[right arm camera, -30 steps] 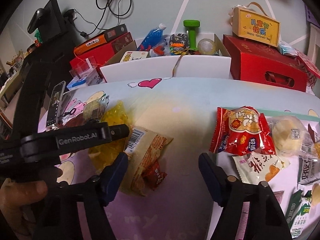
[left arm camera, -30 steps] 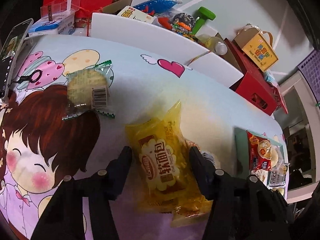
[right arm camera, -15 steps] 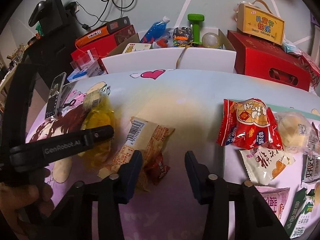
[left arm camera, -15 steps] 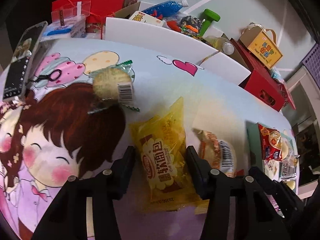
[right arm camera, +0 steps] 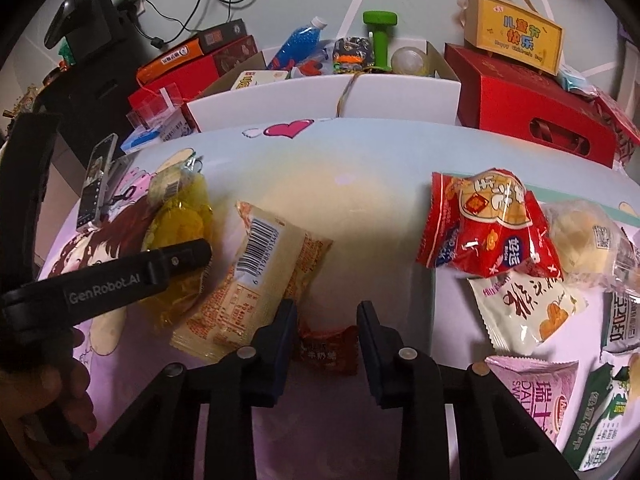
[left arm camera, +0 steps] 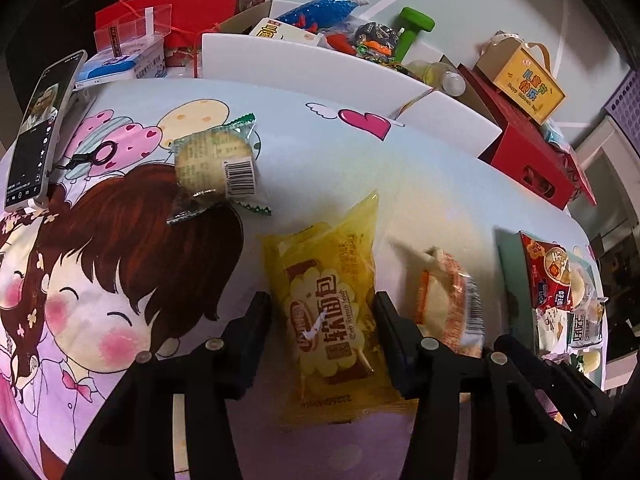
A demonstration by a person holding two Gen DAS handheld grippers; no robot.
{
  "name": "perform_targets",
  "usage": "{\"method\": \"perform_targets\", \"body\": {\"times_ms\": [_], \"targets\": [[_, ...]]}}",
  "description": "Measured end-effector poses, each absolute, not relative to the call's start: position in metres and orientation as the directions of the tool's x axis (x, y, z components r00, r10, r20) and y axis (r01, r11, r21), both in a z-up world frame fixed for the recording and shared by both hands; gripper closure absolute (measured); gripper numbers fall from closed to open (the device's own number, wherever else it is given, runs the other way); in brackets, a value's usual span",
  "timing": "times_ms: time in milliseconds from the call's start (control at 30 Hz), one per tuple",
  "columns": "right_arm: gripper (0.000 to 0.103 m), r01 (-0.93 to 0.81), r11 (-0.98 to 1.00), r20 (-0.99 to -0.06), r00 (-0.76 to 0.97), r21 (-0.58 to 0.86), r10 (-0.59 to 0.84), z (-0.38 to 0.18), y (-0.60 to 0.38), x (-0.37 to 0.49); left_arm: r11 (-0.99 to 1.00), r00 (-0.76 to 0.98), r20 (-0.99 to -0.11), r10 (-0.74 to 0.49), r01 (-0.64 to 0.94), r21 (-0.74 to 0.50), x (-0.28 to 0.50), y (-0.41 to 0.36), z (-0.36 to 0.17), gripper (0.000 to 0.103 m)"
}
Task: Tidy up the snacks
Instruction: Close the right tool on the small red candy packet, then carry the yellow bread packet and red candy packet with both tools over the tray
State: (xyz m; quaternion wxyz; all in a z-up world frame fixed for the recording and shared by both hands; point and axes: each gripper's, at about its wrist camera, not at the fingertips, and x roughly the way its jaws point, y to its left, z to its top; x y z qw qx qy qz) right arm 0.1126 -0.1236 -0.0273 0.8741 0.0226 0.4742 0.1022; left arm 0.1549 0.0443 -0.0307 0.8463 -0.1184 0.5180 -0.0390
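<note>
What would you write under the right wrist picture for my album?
The right gripper is closing around a small red candy packet, beside an orange-and-cream snack packet.

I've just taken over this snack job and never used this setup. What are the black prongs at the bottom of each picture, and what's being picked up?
Each picture comes from a camera on a hand-held gripper, looking along its two black fingers; no robot arm. The left gripper is shut on the yellow bread packet. The right gripper is closing around a small dark red candy wrapper, beside the orange barcode packet. More snacks lie to the right on the cartoon tablecloth.
</note>
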Motion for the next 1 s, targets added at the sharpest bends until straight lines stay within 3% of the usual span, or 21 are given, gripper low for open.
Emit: {"method": "perform_targets", "body": {"times_ms": [233, 367, 1000], "targets": [[0.069, -0.173, 0.978, -0.850, 0.493, 0.115, 0.187, -0.036, -0.121, 0.102, 0.972, 0.450, -0.872, -0.191, -0.038, -0.233, 0.153, 0.041, -0.032, 0.050], [0.069, -0.178, 0.979, -0.852, 0.492, 0.103, 0.180, -0.036, -0.120, 0.097, 0.970, 0.444, -0.872, -0.207, -0.020, -0.241, 0.151, 0.039, -0.031, 0.059], [0.070, -0.230, 0.973, -0.858, 0.497, 0.017, 0.133, -0.039, -0.111, 0.071, 0.974, 0.399, -0.894, -0.204, -0.012, -0.228, 0.112, 0.039, -0.027, 0.060]]}}
